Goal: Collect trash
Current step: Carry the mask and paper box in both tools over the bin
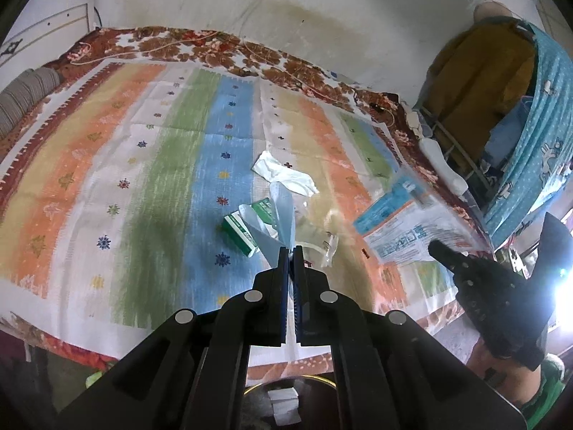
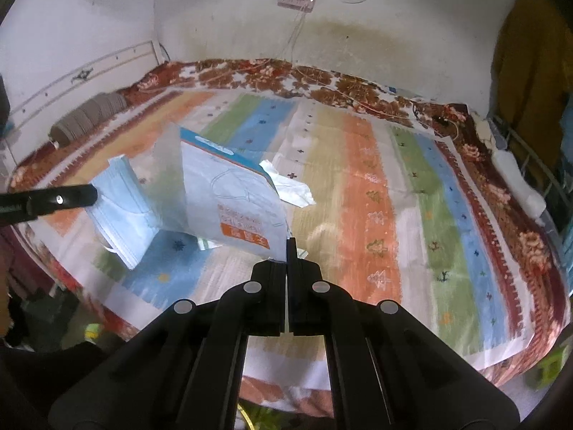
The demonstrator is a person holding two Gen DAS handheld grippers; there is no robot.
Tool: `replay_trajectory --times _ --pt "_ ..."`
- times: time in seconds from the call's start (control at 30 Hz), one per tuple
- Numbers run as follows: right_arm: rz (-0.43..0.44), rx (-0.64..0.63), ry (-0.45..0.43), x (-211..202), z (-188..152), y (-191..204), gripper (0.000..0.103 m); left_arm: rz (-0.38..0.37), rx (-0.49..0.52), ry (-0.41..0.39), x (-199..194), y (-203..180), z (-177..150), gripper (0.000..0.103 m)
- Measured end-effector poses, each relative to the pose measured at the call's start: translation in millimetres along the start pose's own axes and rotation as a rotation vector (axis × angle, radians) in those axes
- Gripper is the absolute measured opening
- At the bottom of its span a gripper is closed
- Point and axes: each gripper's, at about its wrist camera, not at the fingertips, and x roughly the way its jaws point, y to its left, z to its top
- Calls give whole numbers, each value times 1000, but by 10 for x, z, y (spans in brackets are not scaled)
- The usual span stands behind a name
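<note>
— What sort of place are we looking at here?

— A bedroom in somebody's home. A bed (image 2: 358, 186) is filling most of both views, and a striped cloth (image 1: 143, 186) in orange, green and blue is lying over a red floral blanket (image 1: 200, 41).

— Anything else pointing that way?

— A rolled grey bolster (image 2: 89, 116) is sitting at the far left end, a power strip (image 2: 296, 0) is hanging on the stained white wall (image 2: 222, 25) with its cables trailing down to the bedding, and clothes (a mustard garment (image 1: 476, 68) among them) are hanging at the right beside a blue printed curtain (image 1: 537, 136).
</note>
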Motion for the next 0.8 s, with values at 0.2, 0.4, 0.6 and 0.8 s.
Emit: replay_trajectory --times 0.2,0.4,0.6,0.8 --pt "57 50 -4 -254 -102 -11 0 -10 17 -14 -164 -112 -104 2" --pt "97 77 -19 -557 -260 18 0 -41 32 -25 -346 -237 -237 2" --pt "132 96 -36 -819 -460 33 0 -75 51 -20 -491 -364 -416 2" --pt "162 118 -31 -999 -719 46 0 -93 87 -37 -632 -487 -574 2"
